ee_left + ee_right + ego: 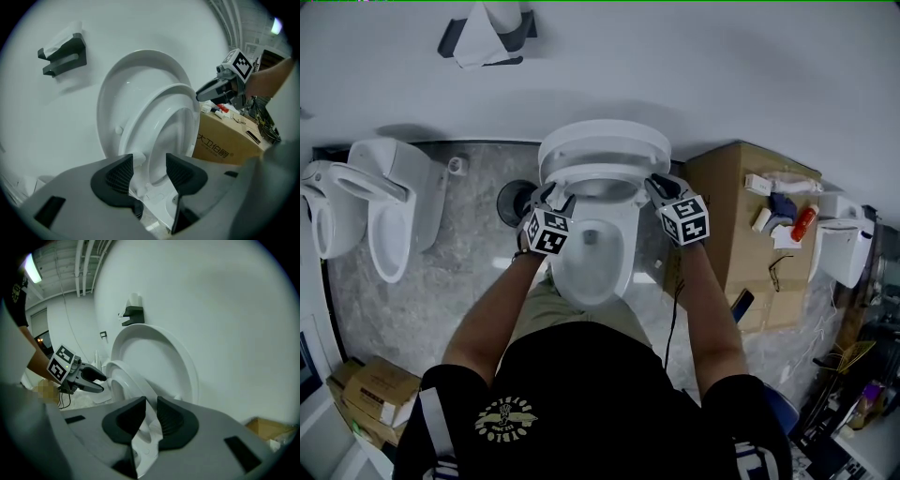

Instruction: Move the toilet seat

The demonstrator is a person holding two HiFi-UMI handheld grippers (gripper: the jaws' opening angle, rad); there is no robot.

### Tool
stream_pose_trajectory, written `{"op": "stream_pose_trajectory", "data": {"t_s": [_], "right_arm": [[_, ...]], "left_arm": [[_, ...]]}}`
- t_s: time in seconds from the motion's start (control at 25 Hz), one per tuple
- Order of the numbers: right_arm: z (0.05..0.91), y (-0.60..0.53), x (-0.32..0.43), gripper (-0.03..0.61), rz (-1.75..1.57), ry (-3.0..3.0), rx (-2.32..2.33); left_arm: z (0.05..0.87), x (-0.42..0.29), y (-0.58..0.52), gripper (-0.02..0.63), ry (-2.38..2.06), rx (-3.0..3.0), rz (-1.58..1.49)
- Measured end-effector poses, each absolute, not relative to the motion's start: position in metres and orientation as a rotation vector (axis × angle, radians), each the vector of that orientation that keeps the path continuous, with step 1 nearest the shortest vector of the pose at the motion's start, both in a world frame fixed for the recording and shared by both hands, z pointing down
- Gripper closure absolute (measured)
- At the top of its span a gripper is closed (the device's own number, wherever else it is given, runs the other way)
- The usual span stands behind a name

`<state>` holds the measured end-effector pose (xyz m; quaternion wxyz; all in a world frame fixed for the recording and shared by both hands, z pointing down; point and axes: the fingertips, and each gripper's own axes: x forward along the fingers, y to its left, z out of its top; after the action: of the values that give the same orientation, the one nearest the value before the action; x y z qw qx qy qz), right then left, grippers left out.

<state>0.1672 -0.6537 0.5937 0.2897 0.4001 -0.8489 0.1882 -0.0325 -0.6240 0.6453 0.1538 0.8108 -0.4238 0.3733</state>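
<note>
In the head view a white toilet stands below me with its lid (602, 139) up against the wall. The toilet seat (581, 174) is partly raised over the bowl (591, 255). My left gripper (551, 199) is at the seat's left edge. In the left gripper view its jaws (150, 171) stand wide apart with the seat's rim (174, 108) between them, and the pads are not seen pressing on it. My right gripper (656, 185) is at the seat's right edge. Its jaws (151, 416) are nearly together and pinch the rim of the seat (123, 380).
A second white toilet (389, 216) stands to the left. A cardboard box (733, 225) with small items on top stands right of the toilet, and a white unit (844, 246) lies beyond it. A dark holder (483, 39) is fixed to the wall. More boxes (375, 389) lie at lower left.
</note>
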Motion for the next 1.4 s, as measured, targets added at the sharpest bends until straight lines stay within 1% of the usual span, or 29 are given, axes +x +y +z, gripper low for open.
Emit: {"op": "stream_pose_trajectory", "data": {"t_s": [0.16, 0.24, 0.44, 0.52, 0.56, 0.64, 0.72, 0.88, 1.08, 1.24, 1.4], "right_arm": [[0.582, -0.642, 0.167, 0.488, 0.508, -2.268, 1.090], [0.563, -0.631, 0.164, 0.468, 0.490, -2.309, 1.114], [0.486, -0.589, 0.162, 0.473, 0.310, -2.417, 1.190], [0.453, -0.568, 0.164, 0.520, 0.241, -2.451, 1.231], [0.438, -0.557, 0.166, 0.534, 0.213, -2.463, 1.252], [0.414, -0.534, 0.170, 0.548, 0.162, -2.475, 1.286], [0.397, -0.512, 0.174, 0.548, 0.131, -2.476, 1.314], [0.377, -0.473, 0.182, 0.549, 0.114, -2.476, 1.344], [0.369, -0.438, 0.186, 0.549, 0.115, -2.506, 1.306], [0.365, -0.429, 0.188, 0.549, 0.134, -2.534, 1.330], [0.377, -0.427, 0.182, 0.549, 0.187, -2.508, 1.336]], "left_arm": [[0.627, -0.036, -0.611, 0.376, -1.219, 2.344, 1.025], [0.600, -0.037, -0.604, 0.383, -1.231, 2.384, 0.947], [0.496, -0.035, -0.580, 0.466, -1.321, 2.535, 0.686], [0.455, -0.037, -0.564, 0.501, -1.389, 2.577, 0.599], [0.437, -0.038, -0.555, 0.527, -1.420, 2.593, 0.563], [0.407, -0.036, -0.534, 0.566, -1.460, 2.619, 0.508], [0.385, -0.030, -0.511, 0.583, -1.480, 2.651, 0.476], [0.355, -0.014, -0.468, 0.589, -1.516, 2.699, 0.454], [0.343, 0.007, -0.438, 0.589, -1.499, 2.742, 0.499], [0.343, 0.015, -0.438, 0.589, -1.475, 2.798, 0.622], [0.349, 0.014, -0.458, 0.589, -1.435, 2.824, 0.675]]}}
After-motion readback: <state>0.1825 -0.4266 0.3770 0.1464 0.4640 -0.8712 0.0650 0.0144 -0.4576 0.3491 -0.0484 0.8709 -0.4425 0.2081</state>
